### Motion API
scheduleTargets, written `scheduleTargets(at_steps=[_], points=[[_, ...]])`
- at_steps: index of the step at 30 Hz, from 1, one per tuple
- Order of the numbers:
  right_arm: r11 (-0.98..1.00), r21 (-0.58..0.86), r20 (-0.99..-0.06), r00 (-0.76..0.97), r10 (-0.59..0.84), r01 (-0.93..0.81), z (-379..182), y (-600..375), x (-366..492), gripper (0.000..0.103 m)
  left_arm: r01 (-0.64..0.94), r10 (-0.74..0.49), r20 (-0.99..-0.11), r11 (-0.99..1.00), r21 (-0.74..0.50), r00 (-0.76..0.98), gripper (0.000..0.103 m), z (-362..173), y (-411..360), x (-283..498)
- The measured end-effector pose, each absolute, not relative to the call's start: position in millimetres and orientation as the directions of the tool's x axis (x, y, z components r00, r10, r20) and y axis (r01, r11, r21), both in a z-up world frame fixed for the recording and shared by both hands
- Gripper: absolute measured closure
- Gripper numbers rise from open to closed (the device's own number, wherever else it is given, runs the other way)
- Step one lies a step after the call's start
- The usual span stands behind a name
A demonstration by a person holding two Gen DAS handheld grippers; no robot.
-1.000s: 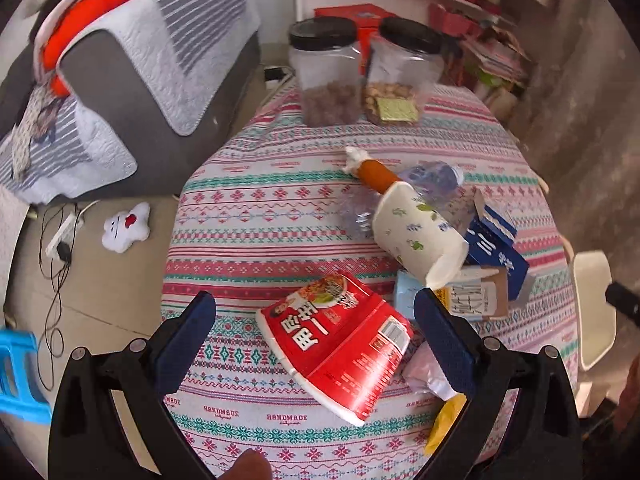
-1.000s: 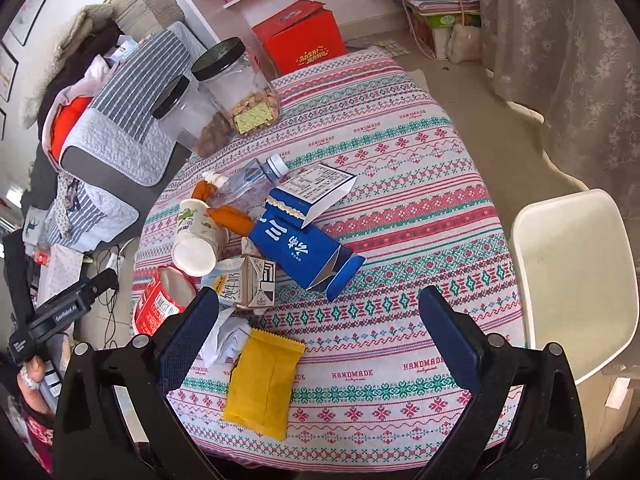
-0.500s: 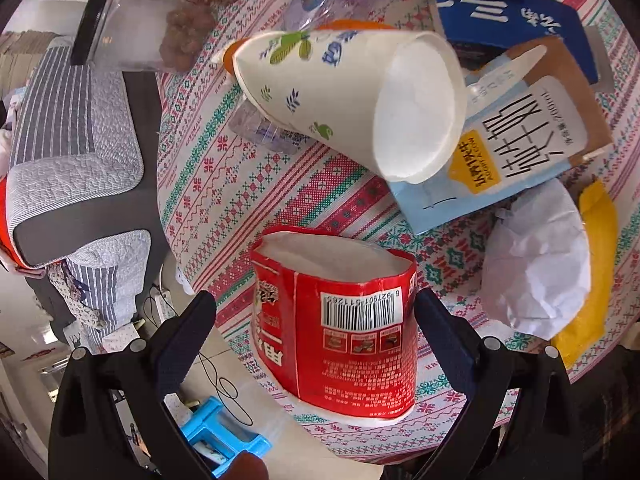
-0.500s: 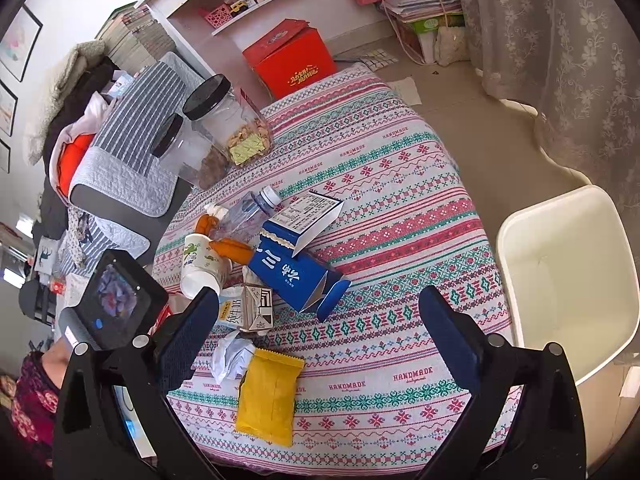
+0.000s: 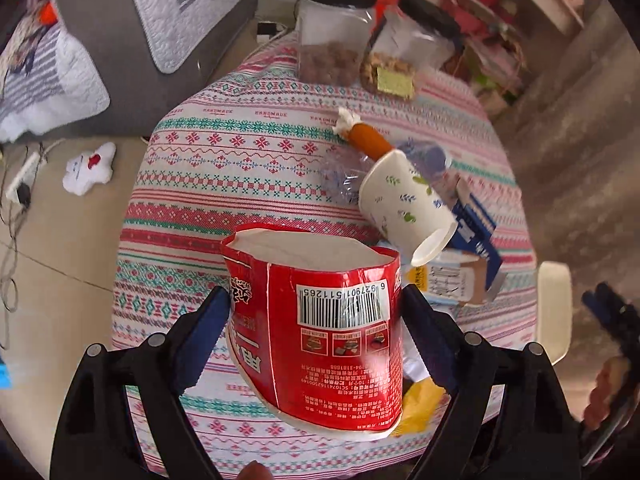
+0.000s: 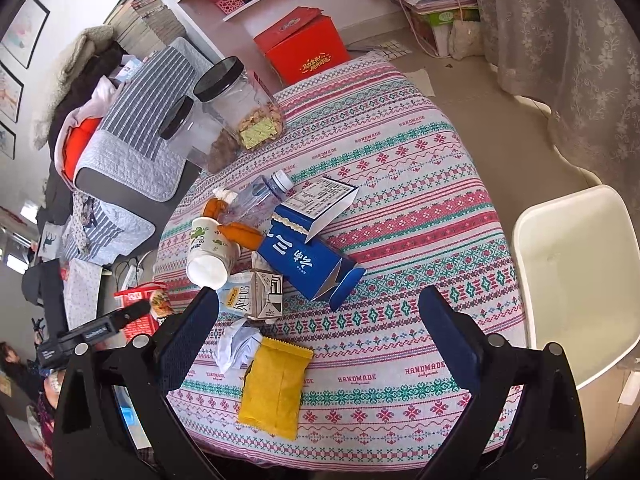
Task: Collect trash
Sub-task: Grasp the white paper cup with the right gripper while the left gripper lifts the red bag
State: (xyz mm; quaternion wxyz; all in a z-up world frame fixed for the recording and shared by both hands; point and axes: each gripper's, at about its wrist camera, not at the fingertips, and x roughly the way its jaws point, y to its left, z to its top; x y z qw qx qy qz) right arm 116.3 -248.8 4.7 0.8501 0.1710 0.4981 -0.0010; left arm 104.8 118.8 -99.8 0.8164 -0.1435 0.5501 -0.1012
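A crumpled red instant-noodle cup (image 5: 320, 328) sits between the fingers of my left gripper (image 5: 316, 312). Its jaws are closing, and both blue pads touch the cup's sides above the near table edge. In the right wrist view the same cup (image 6: 140, 304) shows at the table's left edge. My right gripper (image 6: 319, 296) hangs open and empty above the trash pile: a white paper cup (image 6: 210, 252), a blue carton (image 6: 308, 264), a small milk carton (image 6: 260, 296), crumpled white paper (image 6: 240, 344), a yellow packet (image 6: 276, 388), a clear plastic bottle (image 6: 260, 196) and an orange bottle (image 6: 240, 232).
Two black-lidded clear jars (image 6: 240, 108) stand at the far side of the round table with the patterned cloth (image 6: 400, 184). A white chair (image 6: 576, 280) is at the right. A grey sofa (image 5: 160, 20) and a red box (image 6: 308, 48) lie beyond the table.
The left gripper dropped onto the lying red cup, swung round and closed its jaws onto the cup's sides. The right gripper stayed nearly still.
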Motion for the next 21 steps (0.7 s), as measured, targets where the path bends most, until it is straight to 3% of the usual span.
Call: scheduleTargets(at_steps=[3, 5, 10, 12, 17, 21], points=[[0.960, 0.253, -0.849, 0.504, 0.160, 0.120, 1.1, -232.2, 118.7, 0.007, -0.094, -0.391, -0.793, 0.870, -0.484, 0.468, 0.019, -122.5, 145.8, 54.0], [0.975, 0.207, -0.852, 0.504, 0.143, 0.074, -1.4, -216.6, 123.6, 0.007, -0.161, -0.368, -0.787, 0.851, -0.499, 0.495, 0.019, -135.6, 160.2, 28.2], [0.983, 0.179, -0.872, 0.457, 0.174, -0.033, -3.6, -164.3, 157.7, 0.007, -0.135, -0.316, -0.699, 0.850, -0.509, 0.642, 0.018, -80.1, 183.7, 2.0], [0.979, 0.185, -0.888, 0.414, 0.203, -0.084, -5.2, -136.8, 181.8, 0.007, -0.113, -0.310, -0.674, 0.855, -0.506, 0.671, 0.018, -10.0, 217.9, 27.8], [0.984, 0.051, -0.944, 0.313, 0.103, -0.170, -32.6, -72.0, 234.4, 0.007, -0.122, -0.245, -0.647, 0.876, -0.468, 0.722, 0.018, 18.8, 209.0, 35.7], [0.980, -0.028, -0.963, 0.267, 0.026, -0.195, -60.2, -45.7, 252.1, 0.019, -0.142, -0.250, -0.655, 0.864, -0.483, 0.713, 0.018, 13.2, 189.0, 95.9]])
